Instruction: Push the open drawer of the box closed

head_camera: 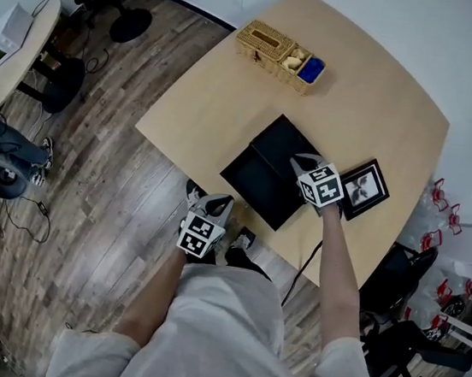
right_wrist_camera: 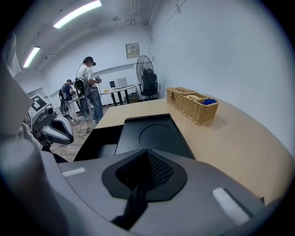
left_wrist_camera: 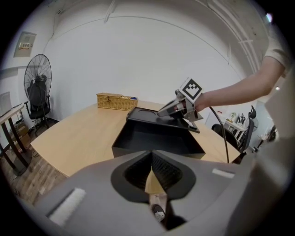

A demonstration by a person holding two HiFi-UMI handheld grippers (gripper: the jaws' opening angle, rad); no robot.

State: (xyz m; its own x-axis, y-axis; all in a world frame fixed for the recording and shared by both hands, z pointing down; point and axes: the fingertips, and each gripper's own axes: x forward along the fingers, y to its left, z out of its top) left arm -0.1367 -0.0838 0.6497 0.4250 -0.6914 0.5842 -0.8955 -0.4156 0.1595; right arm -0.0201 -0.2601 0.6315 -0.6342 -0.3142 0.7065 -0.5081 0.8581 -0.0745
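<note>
wicker basket (head_camera: 279, 55) on wooden table (head_camera: 386, 100), framed picture (head_camera: 364, 188), standing fan (left_wrist_camera: 38, 78), plank floor (head_camera: 113, 202)

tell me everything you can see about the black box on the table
The black box is flat, square and matte, with a round recess in its top. Its drawer stands pulled out toward the table's near edge and looks empty. It lies flat on the wooden table, a picture frame close beside it. The shut right tongs rest on or just over its top.
</note>
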